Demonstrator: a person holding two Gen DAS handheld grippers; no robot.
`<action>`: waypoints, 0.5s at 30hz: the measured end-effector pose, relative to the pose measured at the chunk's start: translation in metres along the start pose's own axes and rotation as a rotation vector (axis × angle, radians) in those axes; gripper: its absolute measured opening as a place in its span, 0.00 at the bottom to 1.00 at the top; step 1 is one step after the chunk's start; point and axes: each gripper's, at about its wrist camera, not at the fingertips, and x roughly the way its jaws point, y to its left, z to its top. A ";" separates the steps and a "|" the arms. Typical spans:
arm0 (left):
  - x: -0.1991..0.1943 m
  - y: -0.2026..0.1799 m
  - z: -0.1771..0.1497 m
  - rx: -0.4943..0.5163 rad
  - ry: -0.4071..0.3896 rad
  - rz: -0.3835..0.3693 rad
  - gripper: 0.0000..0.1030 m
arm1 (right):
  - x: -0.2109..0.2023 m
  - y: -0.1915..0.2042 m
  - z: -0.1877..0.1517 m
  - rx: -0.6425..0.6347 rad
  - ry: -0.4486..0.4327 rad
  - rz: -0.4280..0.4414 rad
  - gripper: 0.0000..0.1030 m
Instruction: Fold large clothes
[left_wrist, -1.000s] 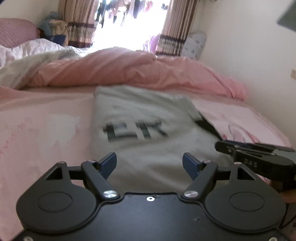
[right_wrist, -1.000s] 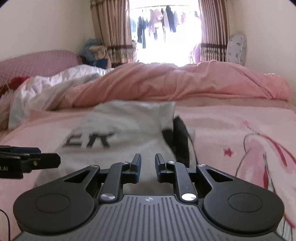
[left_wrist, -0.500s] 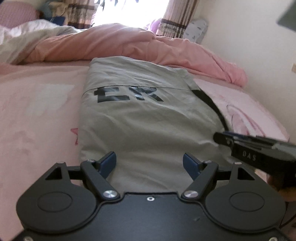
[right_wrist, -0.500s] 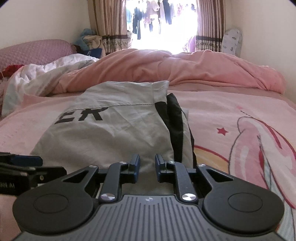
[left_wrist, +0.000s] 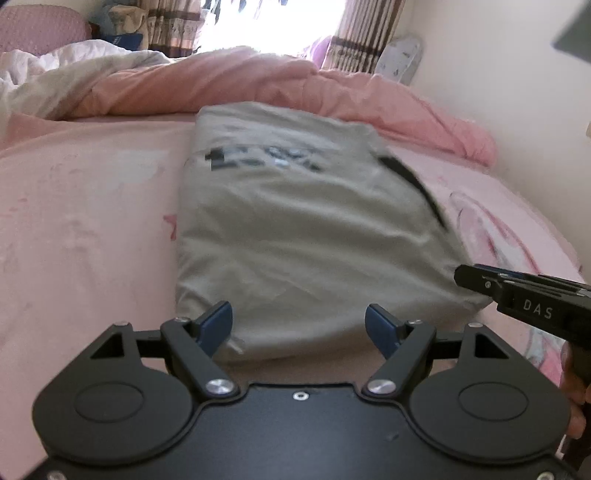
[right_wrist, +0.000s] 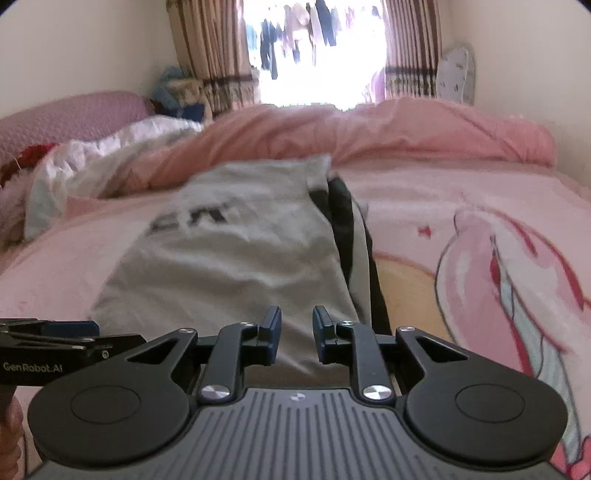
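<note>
A grey garment (left_wrist: 314, 240) with black letters and a black strip along its right side lies folded into a long rectangle on the pink bed sheet (left_wrist: 85, 229). My left gripper (left_wrist: 299, 321) hovers open and wide over the garment's near edge, with nothing between its blue pads. In the right wrist view the same garment (right_wrist: 229, 266) runs away from my right gripper (right_wrist: 297, 321). Its jaws stand a narrow gap apart and are opening, just above the near right corner, with no cloth pinched. Each gripper shows in the other's view: the right gripper (left_wrist: 517, 291) and the left gripper (right_wrist: 55, 336).
A bunched pink duvet (right_wrist: 406, 129) lies across the far side of the bed, with a white blanket (right_wrist: 92, 162) heaped at the far left. A wall (left_wrist: 517, 92) runs close along the right. Curtains (right_wrist: 207, 55) frame a bright window beyond. A hand (left_wrist: 576, 387) holds the right gripper.
Both grippers have come lower and closer to the garment's near edge. The right gripper's jaws have parted slightly. The left jaws keep the same width.
</note>
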 end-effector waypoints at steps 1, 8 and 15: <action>0.003 -0.002 -0.003 0.024 -0.010 0.004 0.76 | 0.007 -0.003 -0.004 0.006 0.016 -0.003 0.21; 0.012 -0.011 -0.014 0.087 -0.039 0.024 0.82 | 0.019 -0.003 -0.018 -0.004 -0.006 -0.015 0.17; 0.002 -0.018 -0.003 0.086 -0.016 0.033 0.86 | 0.002 0.000 -0.011 0.005 0.010 -0.030 0.26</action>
